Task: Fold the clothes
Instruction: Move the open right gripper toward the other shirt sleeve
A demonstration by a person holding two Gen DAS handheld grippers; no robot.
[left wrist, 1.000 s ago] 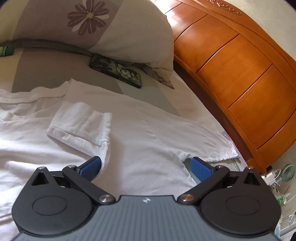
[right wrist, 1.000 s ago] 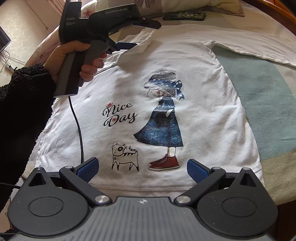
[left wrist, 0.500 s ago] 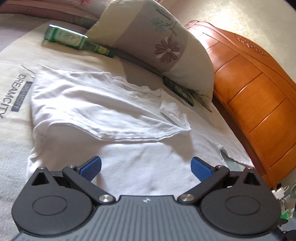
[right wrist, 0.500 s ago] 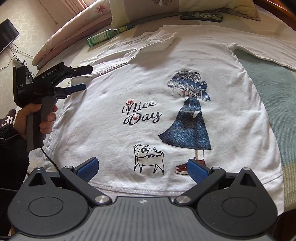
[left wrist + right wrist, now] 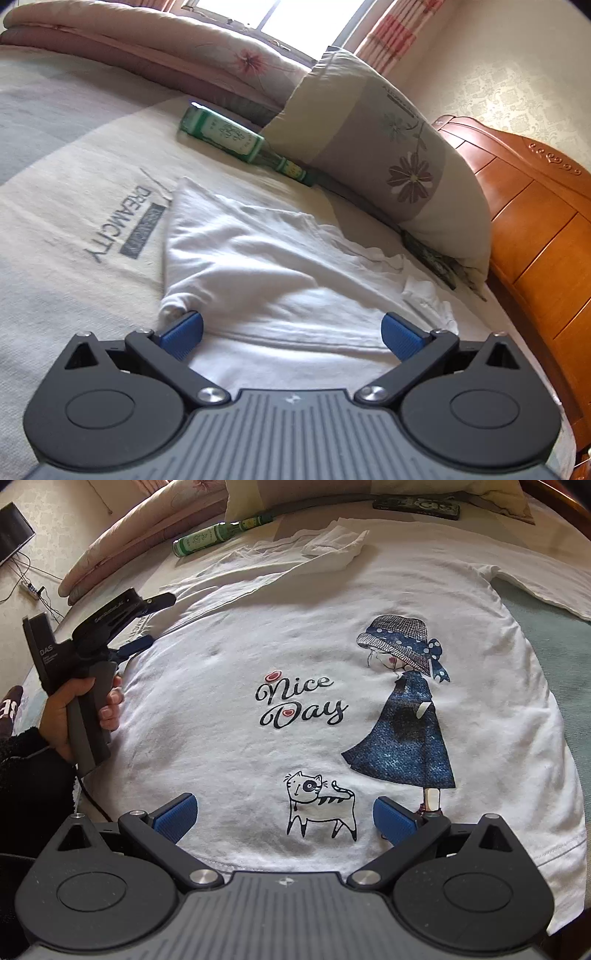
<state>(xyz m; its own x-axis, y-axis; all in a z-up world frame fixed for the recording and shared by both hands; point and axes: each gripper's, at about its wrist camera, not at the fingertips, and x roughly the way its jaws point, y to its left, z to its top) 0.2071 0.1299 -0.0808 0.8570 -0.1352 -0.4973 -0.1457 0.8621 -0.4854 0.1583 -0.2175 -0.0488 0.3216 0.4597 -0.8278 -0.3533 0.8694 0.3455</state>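
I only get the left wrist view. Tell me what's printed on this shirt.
Observer: The shirt shows a print reading "Nice Day", with a girl in a blue dress.
Operator: Report the sleeve on the right gripper's side.
Observer: That sleeve lies stretched out flat, not folded in.
Operator: Give me the right gripper.
Observer: The right gripper is open at the shirt's bottom edge, fingers either side of a printed cat.

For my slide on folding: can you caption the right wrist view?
Open right gripper over a white shirt on the bed; left gripper, open, at its side edge.
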